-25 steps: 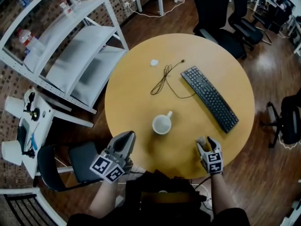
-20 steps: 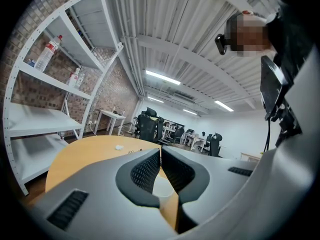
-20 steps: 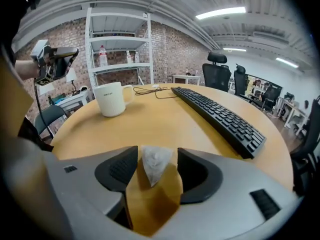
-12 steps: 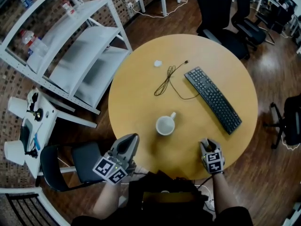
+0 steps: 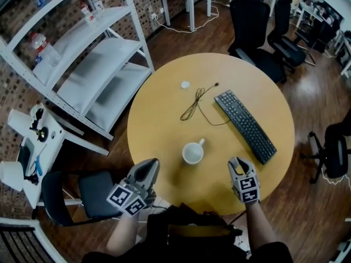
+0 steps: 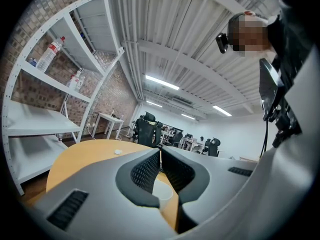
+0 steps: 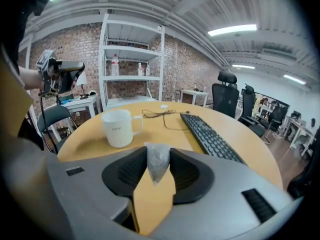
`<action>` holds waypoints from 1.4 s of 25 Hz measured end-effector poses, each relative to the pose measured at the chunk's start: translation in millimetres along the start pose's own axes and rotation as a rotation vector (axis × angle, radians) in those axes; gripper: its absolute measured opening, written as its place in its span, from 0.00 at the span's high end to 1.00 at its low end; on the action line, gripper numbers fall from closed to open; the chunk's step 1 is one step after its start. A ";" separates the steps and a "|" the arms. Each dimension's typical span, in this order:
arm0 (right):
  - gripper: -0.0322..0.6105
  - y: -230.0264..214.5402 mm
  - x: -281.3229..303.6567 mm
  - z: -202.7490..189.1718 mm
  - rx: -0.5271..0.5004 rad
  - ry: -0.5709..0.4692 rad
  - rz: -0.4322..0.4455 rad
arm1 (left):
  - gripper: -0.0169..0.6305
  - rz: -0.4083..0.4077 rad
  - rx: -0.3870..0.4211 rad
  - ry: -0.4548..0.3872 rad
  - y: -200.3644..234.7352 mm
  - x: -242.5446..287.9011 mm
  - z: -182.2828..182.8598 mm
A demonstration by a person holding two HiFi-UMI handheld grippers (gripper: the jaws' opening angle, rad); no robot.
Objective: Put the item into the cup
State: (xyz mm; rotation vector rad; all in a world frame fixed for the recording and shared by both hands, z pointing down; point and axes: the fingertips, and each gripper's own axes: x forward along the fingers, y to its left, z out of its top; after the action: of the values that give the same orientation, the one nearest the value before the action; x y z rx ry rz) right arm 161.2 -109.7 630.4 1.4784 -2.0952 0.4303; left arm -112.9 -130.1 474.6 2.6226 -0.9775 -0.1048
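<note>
A white ribbed cup (image 5: 192,153) stands on the round wooden table (image 5: 164,119), near its front. My right gripper (image 5: 236,163) is right of the cup at the table's front edge. In the right gripper view a small clear bag of grey stuff (image 7: 158,161) sits pinched between the closing jaws of that gripper (image 7: 158,156), its lower tip hanging free. The cup (image 7: 119,128) is ahead and to the left there. My left gripper (image 5: 147,169) hovers at the table's front left edge. Its jaws meet with nothing between them (image 6: 160,151), and the cup (image 6: 162,191) shows just below them.
A black keyboard (image 5: 244,126) lies at the right. A thin black cable (image 5: 194,104) and a small white scrap (image 5: 185,84) lie beyond the cup. A white shelf unit (image 5: 82,64) stands to the left, with office chairs (image 5: 252,15) behind the table and a dark chair (image 5: 96,193) near my left gripper.
The right gripper's jaws have drawn closer together and it has edged slightly forward. The left gripper has stayed where it was. The head view has shifted a little.
</note>
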 end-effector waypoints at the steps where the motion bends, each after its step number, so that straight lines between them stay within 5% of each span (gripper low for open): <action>1: 0.75 2.1 -1.3 16.3 -0.011 -0.030 0.007 | 0.98 -0.002 -0.002 -0.012 0.3 -2.6 2.8; 11: 0.75 64.4 3.0 133.6 -0.190 -0.208 0.141 | 0.98 0.056 -0.003 -0.142 25.8 -39.6 32.4; 26: 0.71 106.3 46.9 117.3 -0.148 -0.090 0.236 | 0.98 0.130 -0.018 -0.186 66.7 -87.5 39.0; 35: 0.71 103.7 28.7 141.7 -0.107 -0.198 0.228 | 0.98 0.098 0.000 -0.169 62.8 -71.7 40.8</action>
State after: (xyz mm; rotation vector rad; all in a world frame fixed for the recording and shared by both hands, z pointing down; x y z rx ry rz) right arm 22.7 -172.1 537.8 1.2700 -2.4158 0.2586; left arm -214.0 -139.8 454.1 2.5941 -1.1594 -0.3064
